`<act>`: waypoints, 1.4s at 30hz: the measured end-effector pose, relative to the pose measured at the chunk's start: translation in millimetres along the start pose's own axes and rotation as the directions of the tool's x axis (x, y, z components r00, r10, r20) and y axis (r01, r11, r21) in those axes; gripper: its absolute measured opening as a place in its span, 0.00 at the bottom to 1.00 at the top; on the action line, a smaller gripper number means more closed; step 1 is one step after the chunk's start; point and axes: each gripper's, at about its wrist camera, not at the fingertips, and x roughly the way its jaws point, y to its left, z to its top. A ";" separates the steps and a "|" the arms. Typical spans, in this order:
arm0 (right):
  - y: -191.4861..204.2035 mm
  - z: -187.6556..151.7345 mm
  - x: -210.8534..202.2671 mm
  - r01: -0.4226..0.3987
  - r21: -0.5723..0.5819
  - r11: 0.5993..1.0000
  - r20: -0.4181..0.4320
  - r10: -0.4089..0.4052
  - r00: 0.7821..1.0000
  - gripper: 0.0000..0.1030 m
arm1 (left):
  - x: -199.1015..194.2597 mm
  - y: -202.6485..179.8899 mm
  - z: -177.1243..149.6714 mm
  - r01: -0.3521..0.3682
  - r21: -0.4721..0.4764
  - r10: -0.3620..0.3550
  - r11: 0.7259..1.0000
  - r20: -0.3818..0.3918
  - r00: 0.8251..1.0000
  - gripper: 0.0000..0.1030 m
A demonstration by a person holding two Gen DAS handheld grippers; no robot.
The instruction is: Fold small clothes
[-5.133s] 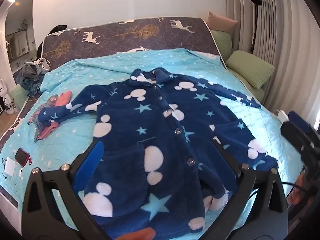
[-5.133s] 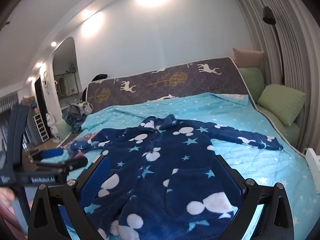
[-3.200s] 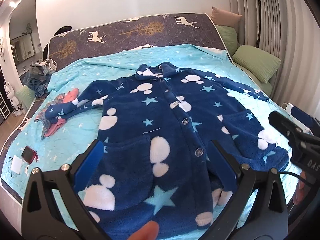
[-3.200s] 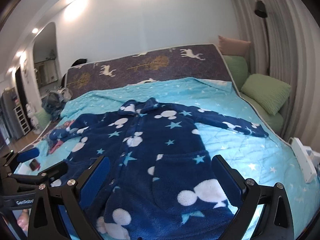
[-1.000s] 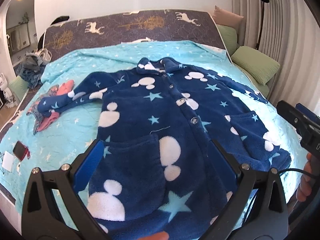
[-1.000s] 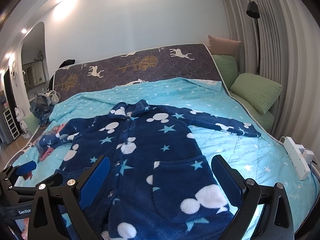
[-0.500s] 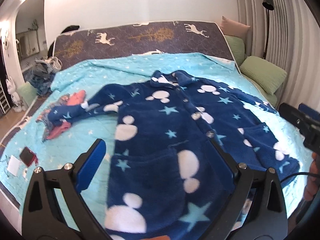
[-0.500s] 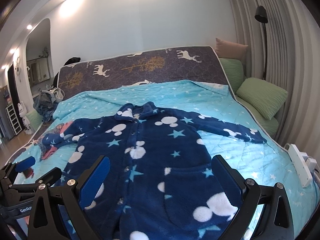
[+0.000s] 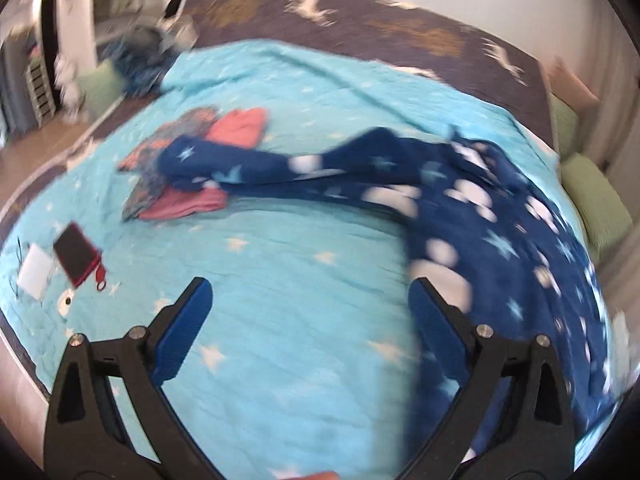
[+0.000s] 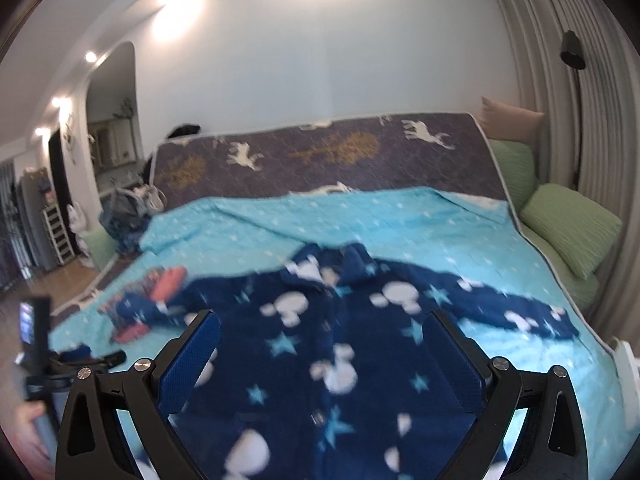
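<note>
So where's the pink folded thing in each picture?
Left wrist view: the pink folded cloth sits upper left on the blue blanket, under the end of the robe's sleeve.
Right wrist view: it shows small and blurry at middle left.
Shared landmark: the deer-print mattress behind the bed.

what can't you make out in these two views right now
- Left wrist view: the robe is smeared by motion blur, so its buttons are unreadable; its hem is cut off by the lower right edge.
- Left wrist view: the sleeve end hides part of the folded clothes.
- Right wrist view: the robe's hem is hidden behind the right gripper.
- Right wrist view: the left gripper is small and blurred; its fingers are unclear.
</note>
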 end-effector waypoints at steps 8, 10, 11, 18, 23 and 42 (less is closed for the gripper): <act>16.3 7.4 57.7 -0.035 -0.036 0.999 -0.066 0.032 0.997 1.00 | 89.9 67.0 44.6 0.045 -0.214 -0.069 0.976 -0.106 0.992 0.89; 20.3 -5.6 78.7 -0.036 -0.054 0.998 -0.121 0.029 0.992 1.00 | 120.4 71.0 48.2 0.079 -0.269 -0.121 0.960 -0.144 0.982 0.86; 21.6 -10.5 87.6 -0.037 -0.059 0.998 -0.143 0.028 0.989 1.00 | 128.1 70.5 47.9 0.089 -0.283 -0.137 0.955 -0.155 0.978 0.85; 6.5 -22.6 122.5 -0.030 -0.002 1.000 -0.220 0.029 0.975 1.00 | 189.7 62.0 61.3 0.056 -0.353 -0.138 0.934 -0.213 0.967 0.81; -11.6 -28.8 134.6 -0.007 0.031 0.999 -0.240 0.014 0.971 1.00 | 203.6 62.0 82.6 0.044 -0.388 -0.127 0.921 -0.192 0.973 0.38; -77.6 -45.2 133.4 0.069 0.185 0.980 -0.250 -0.021 0.968 1.00 | 74.4 -216.5 141.4 0.038 0.343 -0.093 0.939 0.147 0.985 0.10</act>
